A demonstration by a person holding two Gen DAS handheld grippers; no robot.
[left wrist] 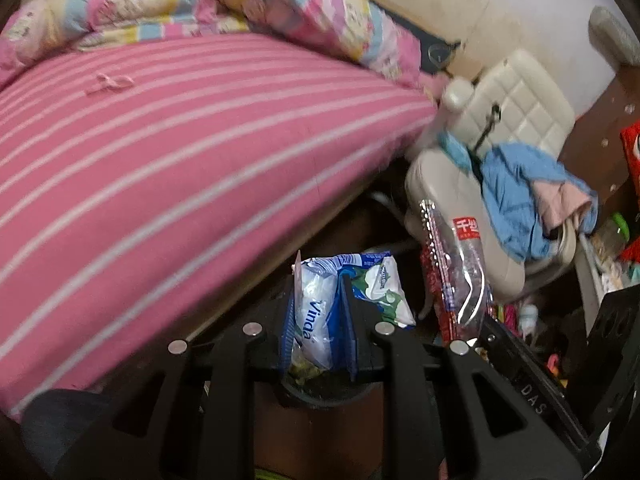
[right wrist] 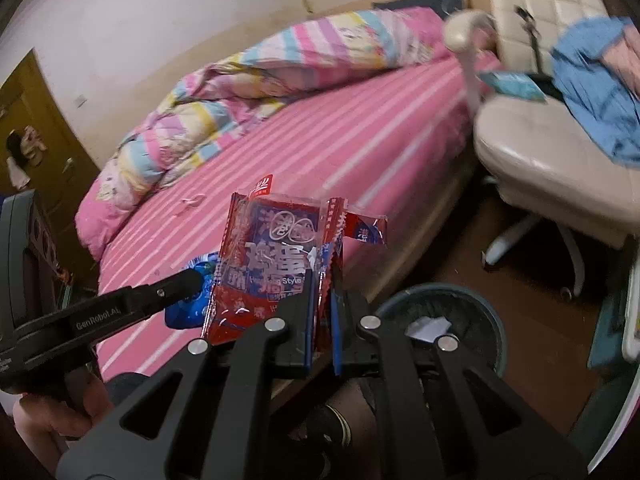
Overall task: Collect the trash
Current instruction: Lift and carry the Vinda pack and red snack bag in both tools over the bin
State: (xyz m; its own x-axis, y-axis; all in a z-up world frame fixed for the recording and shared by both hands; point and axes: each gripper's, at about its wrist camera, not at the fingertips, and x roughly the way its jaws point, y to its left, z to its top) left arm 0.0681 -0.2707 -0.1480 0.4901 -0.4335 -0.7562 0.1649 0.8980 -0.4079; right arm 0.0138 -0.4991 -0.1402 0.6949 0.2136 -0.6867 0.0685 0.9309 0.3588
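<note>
Fingers of our left gripper pinch a tissue pack; the right gripper clamps a red wrapper (bin at four o'clock): we should release only above its rim.

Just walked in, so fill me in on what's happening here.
A person is collecting trash in a bedroom, a handheld gripper in each hand. The left gripper has its jaws shut on a blue-and-white Vinda tissue packet. The right gripper is clamped on a red snack wrapper. Both are held beside the pink striped bed, and a round bin stands on the floor just below the right gripper.
</note>
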